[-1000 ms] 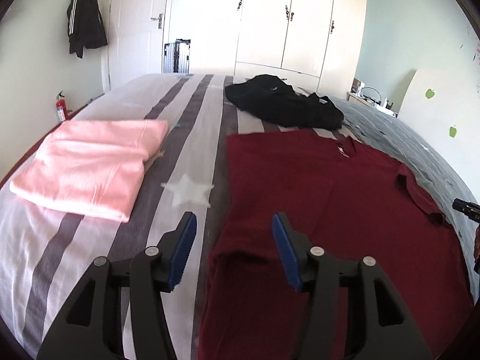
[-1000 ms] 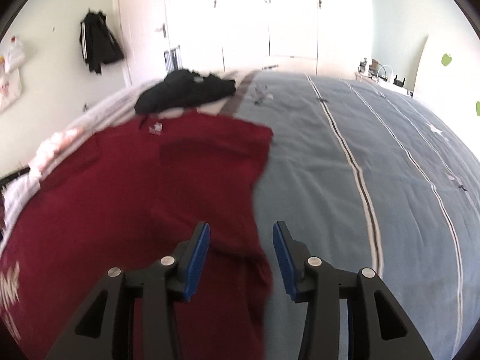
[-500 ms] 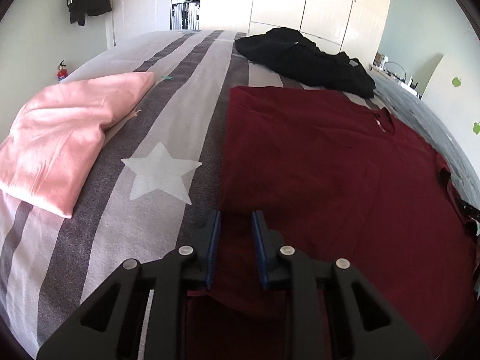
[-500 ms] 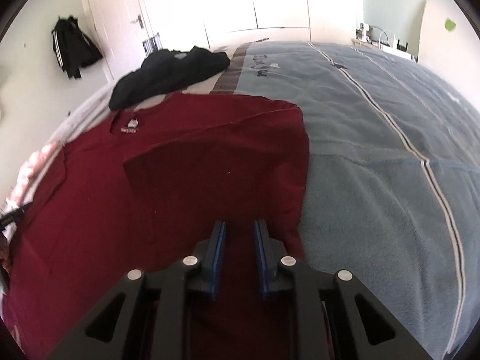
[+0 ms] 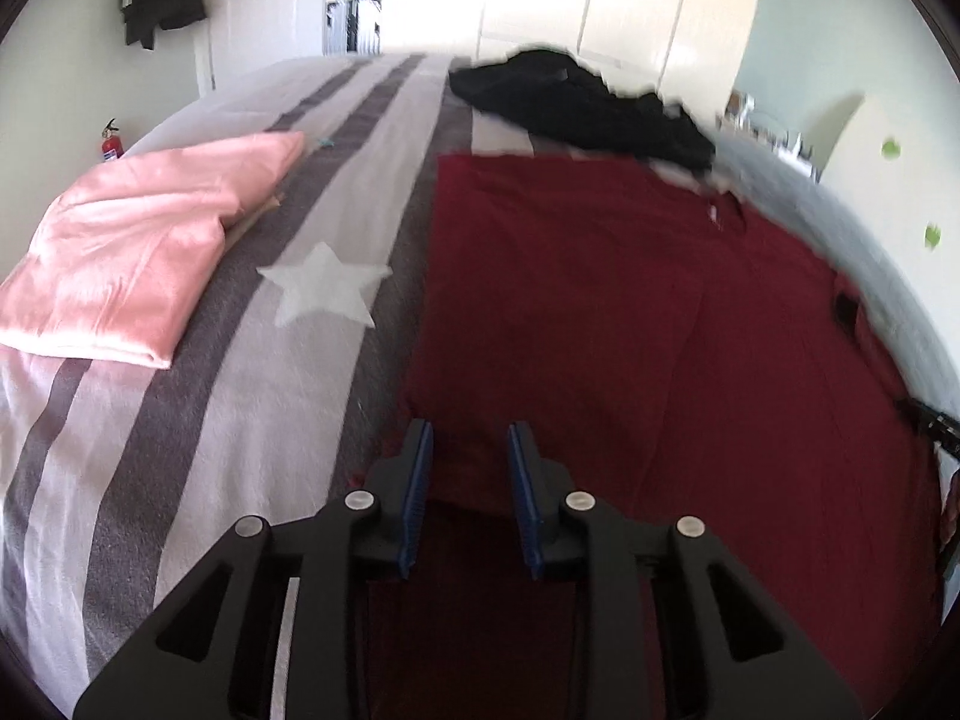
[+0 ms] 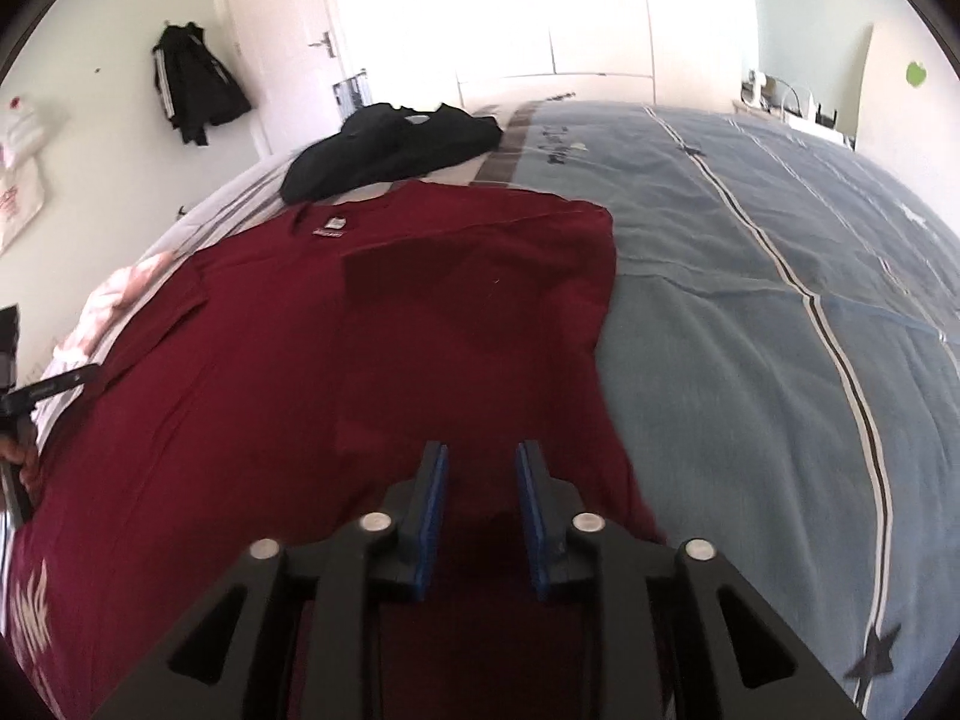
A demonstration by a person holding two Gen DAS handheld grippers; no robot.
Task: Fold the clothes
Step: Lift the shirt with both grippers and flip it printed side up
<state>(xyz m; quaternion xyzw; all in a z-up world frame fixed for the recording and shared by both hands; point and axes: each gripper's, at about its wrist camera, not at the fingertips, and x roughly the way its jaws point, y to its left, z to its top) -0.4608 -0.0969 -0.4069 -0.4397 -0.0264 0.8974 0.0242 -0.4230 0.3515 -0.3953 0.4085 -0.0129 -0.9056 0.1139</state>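
the maroon shirt (image 5: 630,312) is matt knit cloth, smooth, with a small woven label at its collar. the folded pink garment (image 5: 138,264) near the bed's left edge looks soft, faintly sheened cloth. the black garment (image 5: 576,102) is dull, crumpled cloth. the bedspread (image 6: 750,276) is matt, slightly puckered cotton. the left gripper (image 5: 468,462) is matt black plastic with ribbed blue pads and shiny metal pins.

Dark red T-shirt (image 6: 372,330) lies flat on the bed — sleeve folded inward, collar at the far end.
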